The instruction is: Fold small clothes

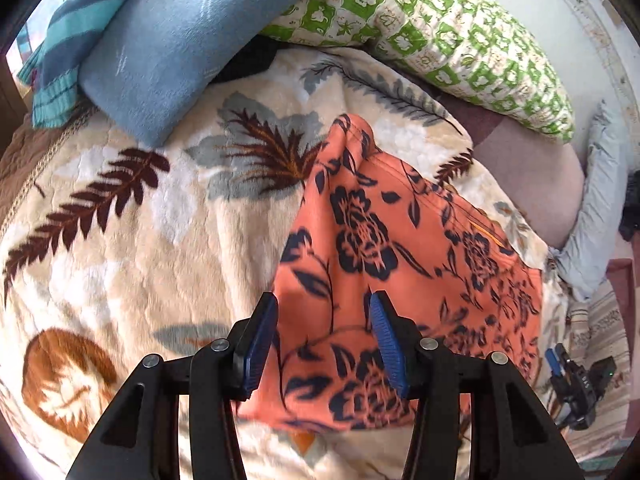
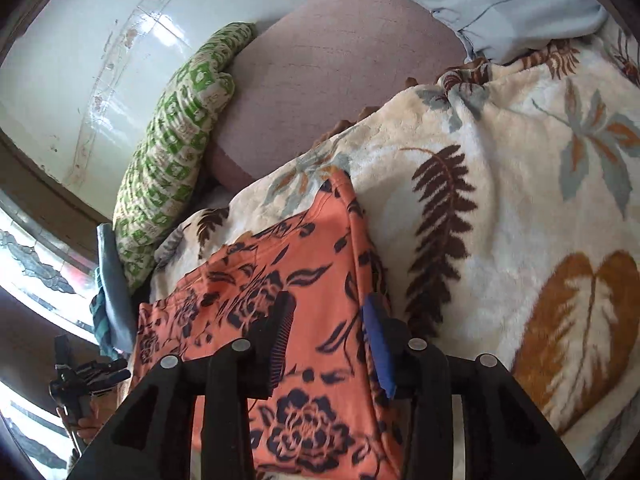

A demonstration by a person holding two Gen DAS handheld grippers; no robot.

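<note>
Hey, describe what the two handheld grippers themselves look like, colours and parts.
Both match. The left gripper and right gripper have black plastic linkage arms with triangular cut-outs and round silver pivot pins. Each finger carries a blue ribbed pad. No cables or sleeves show up close.

Black gripper, blue ribbed pads, silver screws
</note>
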